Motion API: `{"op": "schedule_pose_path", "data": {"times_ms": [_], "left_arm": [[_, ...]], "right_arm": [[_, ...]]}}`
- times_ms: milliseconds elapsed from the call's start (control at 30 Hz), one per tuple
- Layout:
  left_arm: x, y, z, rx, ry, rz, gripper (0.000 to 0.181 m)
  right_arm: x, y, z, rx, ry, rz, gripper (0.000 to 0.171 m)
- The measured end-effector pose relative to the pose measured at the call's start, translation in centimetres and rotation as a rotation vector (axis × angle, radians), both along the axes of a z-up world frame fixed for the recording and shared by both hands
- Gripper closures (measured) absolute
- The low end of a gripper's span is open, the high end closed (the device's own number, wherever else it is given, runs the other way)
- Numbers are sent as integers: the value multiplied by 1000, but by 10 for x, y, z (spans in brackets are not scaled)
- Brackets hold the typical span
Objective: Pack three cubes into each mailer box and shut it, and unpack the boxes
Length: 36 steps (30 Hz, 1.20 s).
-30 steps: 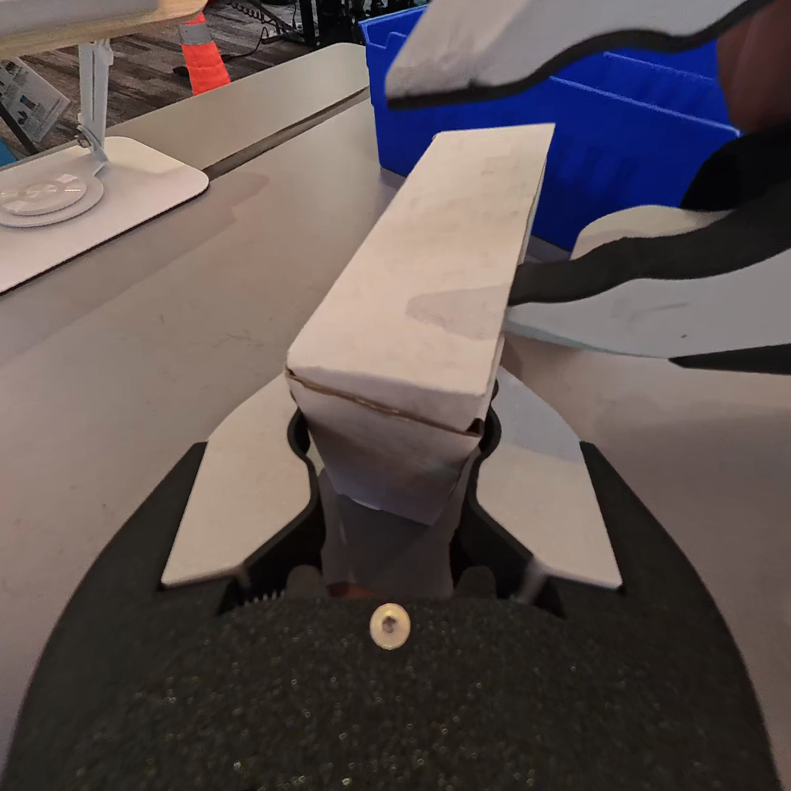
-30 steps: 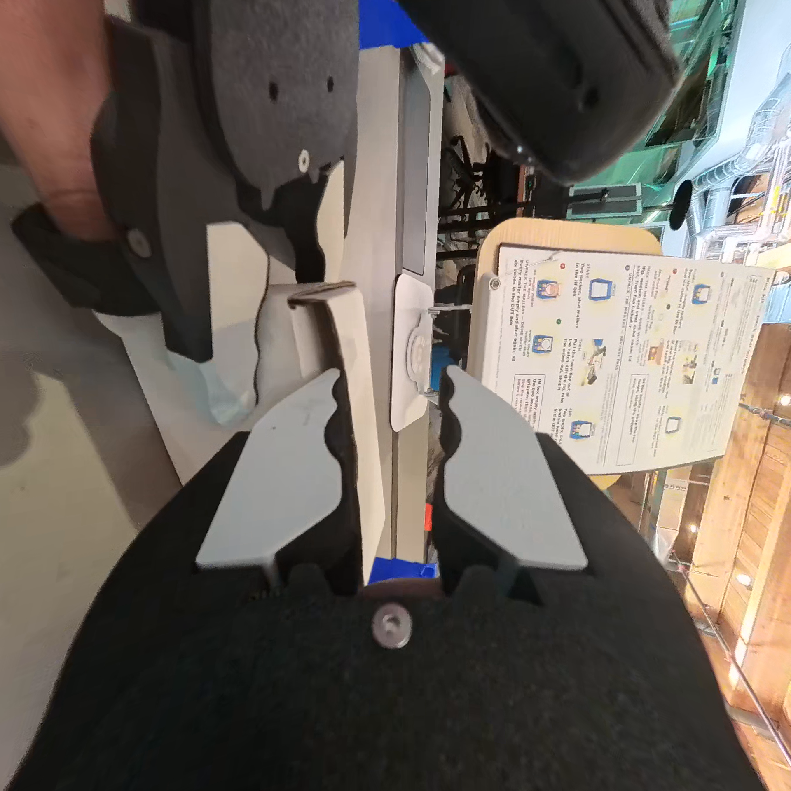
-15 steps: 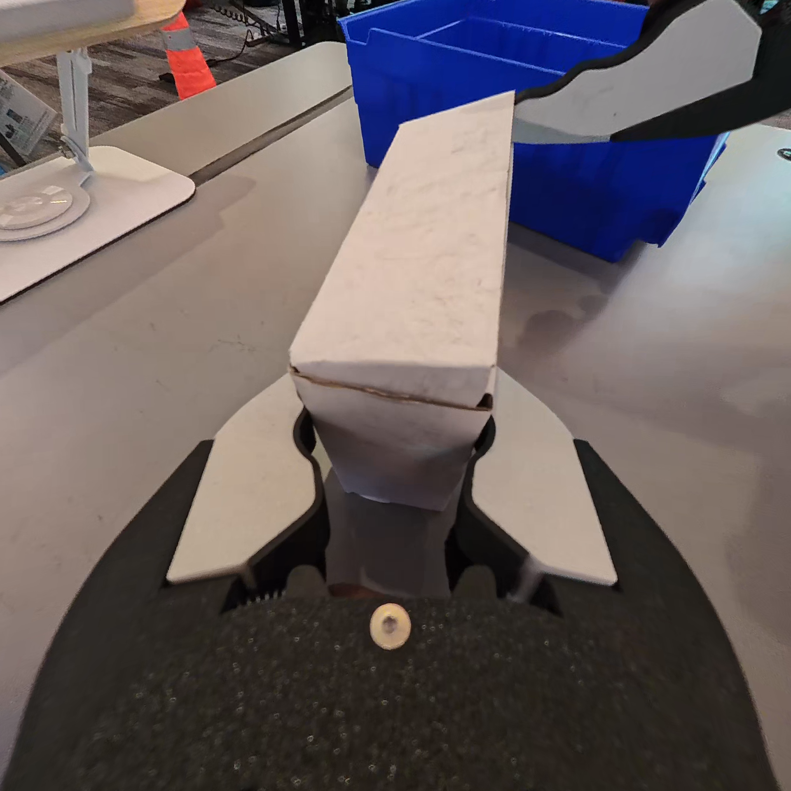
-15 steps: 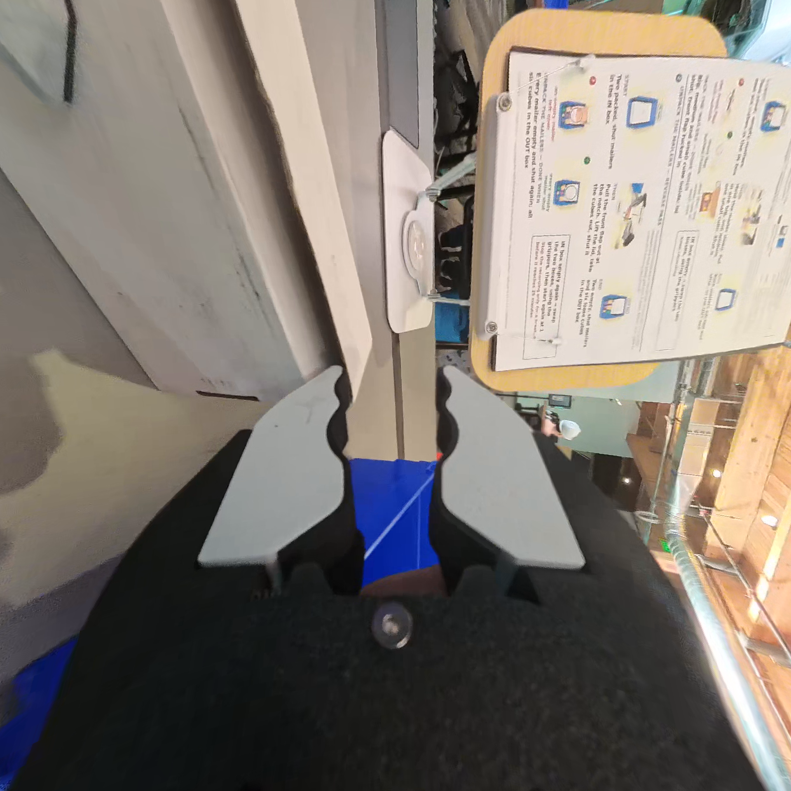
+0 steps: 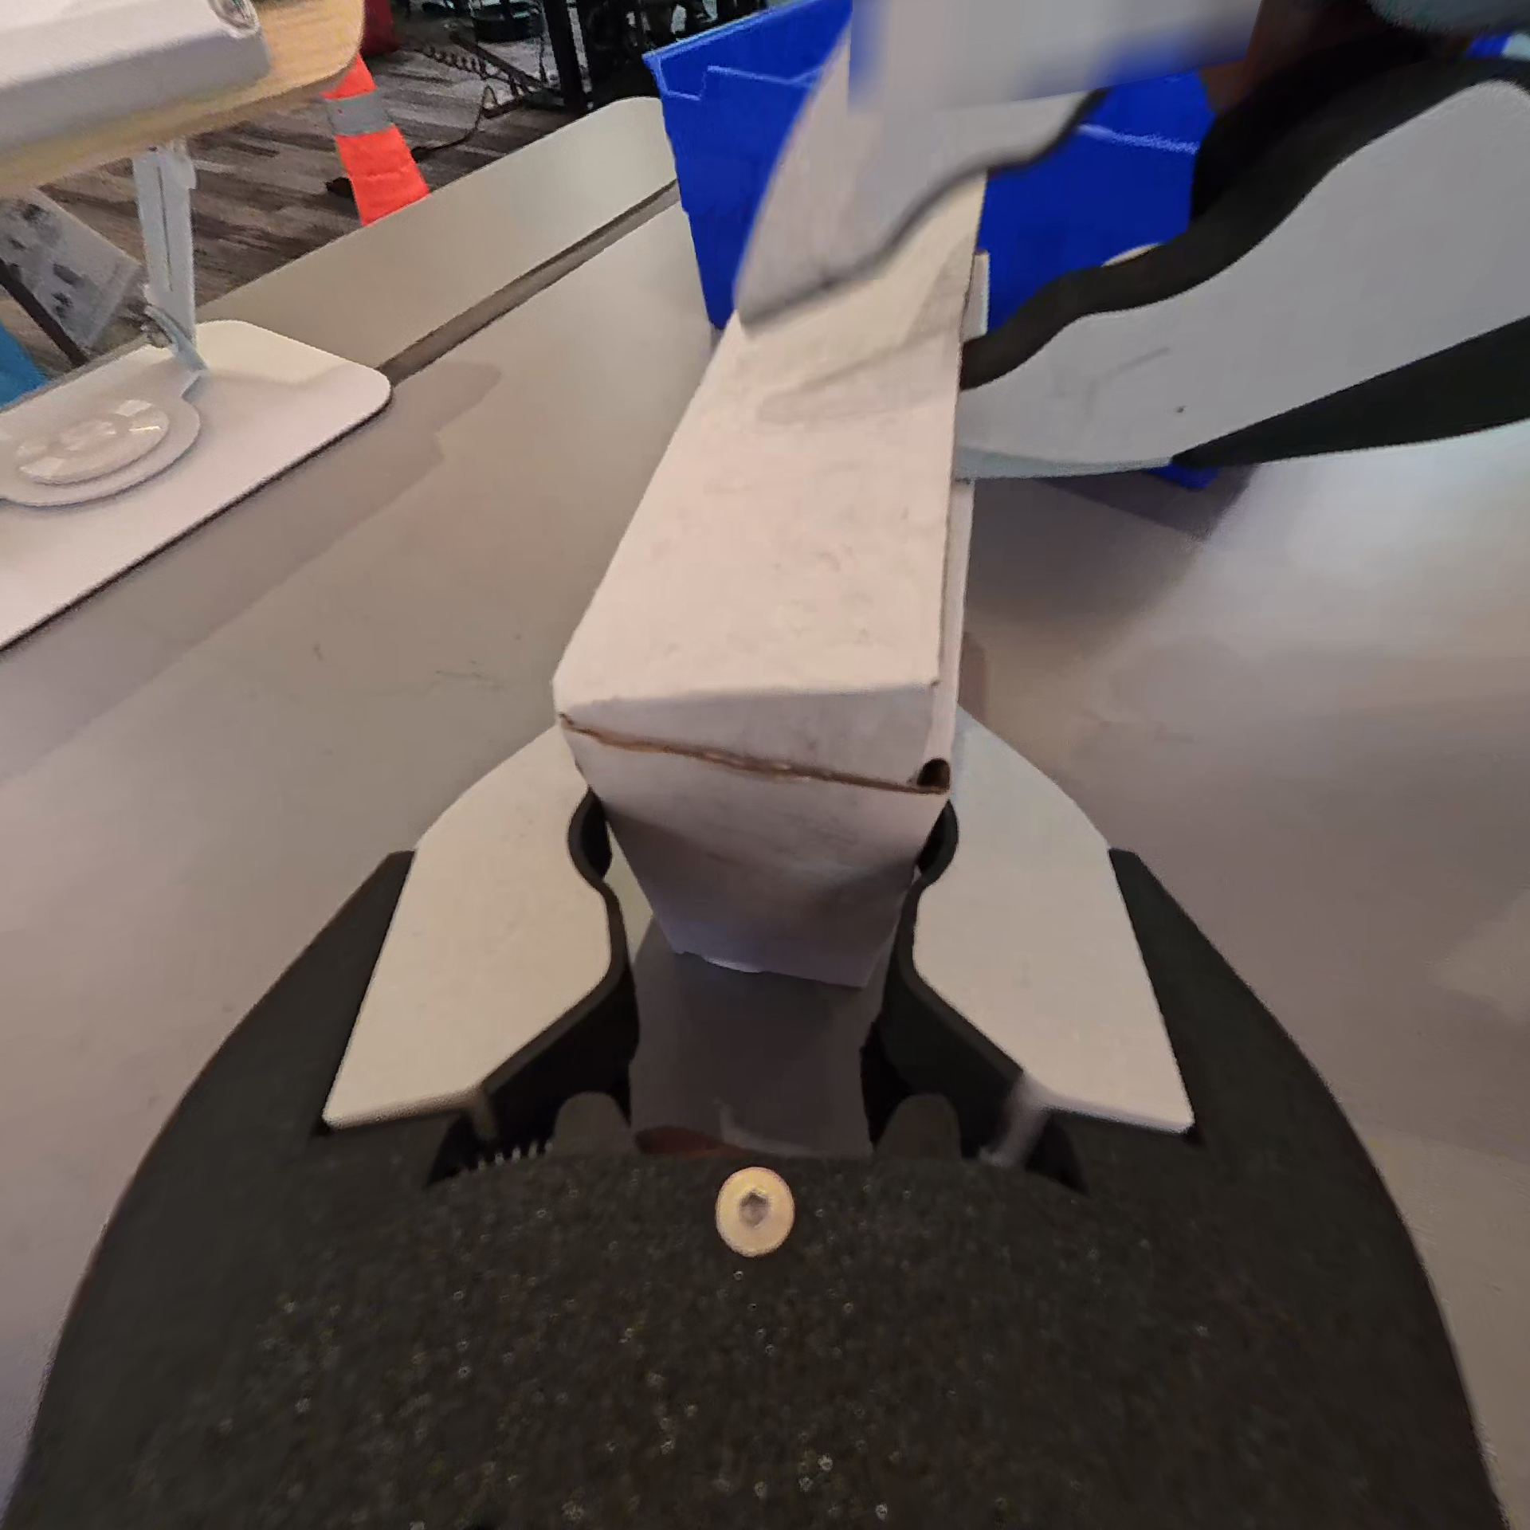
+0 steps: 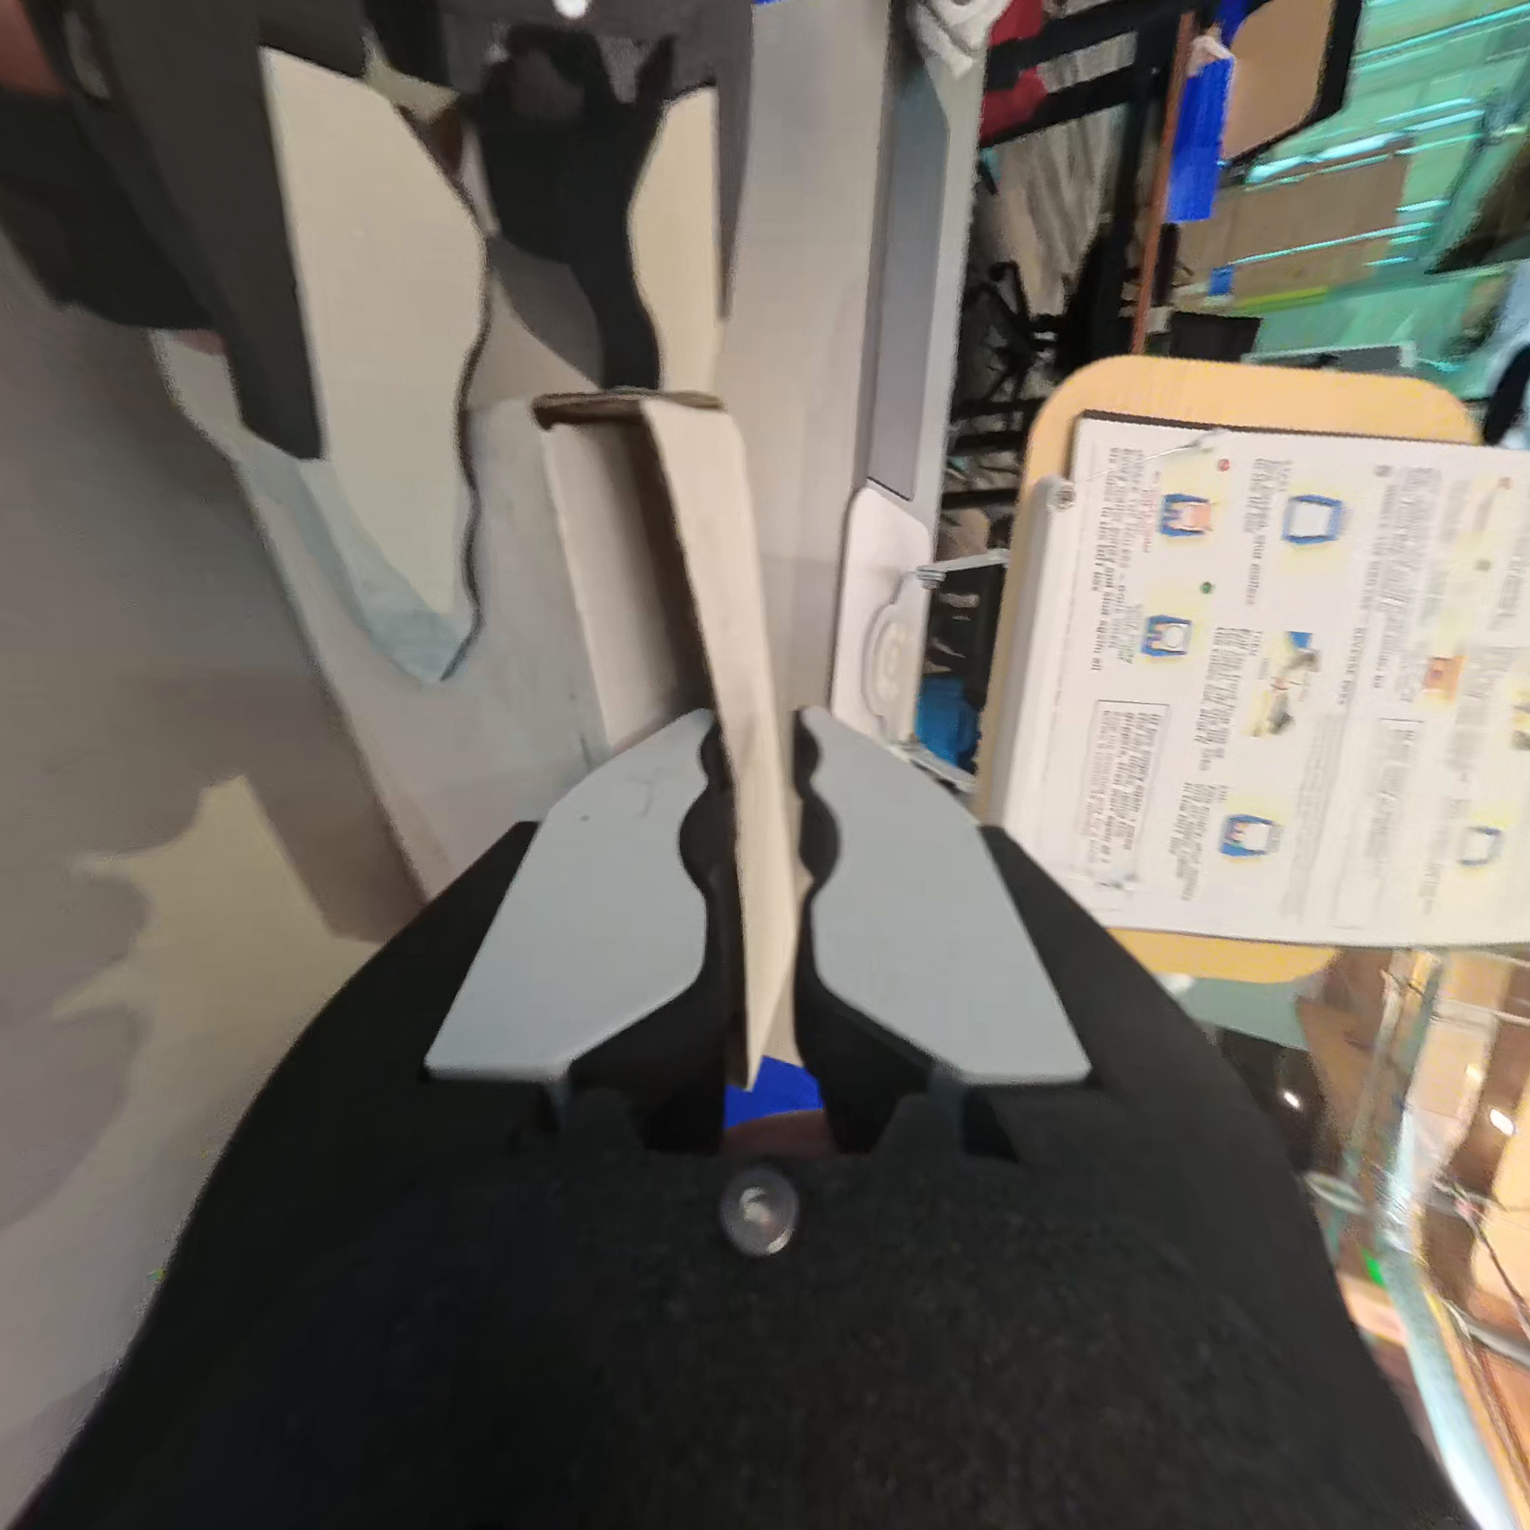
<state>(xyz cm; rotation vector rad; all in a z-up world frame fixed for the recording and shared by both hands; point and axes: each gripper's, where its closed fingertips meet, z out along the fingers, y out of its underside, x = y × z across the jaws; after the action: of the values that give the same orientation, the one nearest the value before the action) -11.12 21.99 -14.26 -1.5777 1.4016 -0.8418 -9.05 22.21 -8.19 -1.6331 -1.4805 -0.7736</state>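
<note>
My left gripper [image 5: 766,836] pinches the near end of the white mailer box [image 5: 795,530], its 2 fingers pressed against the box's narrow sides, so the box juts forward from them above the grey table [image 5: 331,662]. At the box's far end, my right gripper [image 5: 977,273] comes in from the right, one blurred finger over the box's top edge and the other just beside its right side. In the right wrist view, my right gripper [image 6: 757,820] is closed on a thin cardboard flap [image 6: 728,629] of the box, the flap running up between the fingers to the box's open end, where the left gripper [image 6: 571,273] holds on beyond it. Behind the box's far end sits a blue bin [image 5: 1076,190] on the table. To the left of the box, well apart, stands a white stand base [image 5: 165,430], with an orange cone [image 5: 377,157] on the floor farther behind it. In the right wrist view a printed instruction sheet [image 6: 1291,687] on a wooden board lies past the box.
</note>
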Motion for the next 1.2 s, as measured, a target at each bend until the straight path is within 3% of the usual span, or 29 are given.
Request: {"op": "schedule_pose_path", "data": {"times_ms": [33,167,300,367,500,600,733,900,1067,1200], "left_arm": [[0,2,1,33,0,7,109],[-3,10,5,163,-12,35,109],[-6,19,8,417,25,103,108],[-9,27,11,483,31,191,109],[-23,26,17,217,-29,314,109],[-31,7,32,-25,-175,318,112],[-37,14,37,-52,-223,364,122],[-29,10,11,-93,-99,324,141],[-27,2,-13,-77,68,290,145],[-26,-3,-6,-83,28,261,148]], "right_arm": [[0,-1,-3,-21,4,5,164],[-2,-1,0,-108,39,-45,162],[-4,2,19,-265,271,-116,167],[0,6,23,-275,285,-124,167],[12,11,27,-191,201,-203,169],[2,1,21,-216,273,-199,170],[-9,-11,9,-200,251,-164,169],[-20,-21,0,-226,249,-138,169],[-8,-12,26,-196,281,-156,169],[4,-5,40,-192,236,-165,170]]}}
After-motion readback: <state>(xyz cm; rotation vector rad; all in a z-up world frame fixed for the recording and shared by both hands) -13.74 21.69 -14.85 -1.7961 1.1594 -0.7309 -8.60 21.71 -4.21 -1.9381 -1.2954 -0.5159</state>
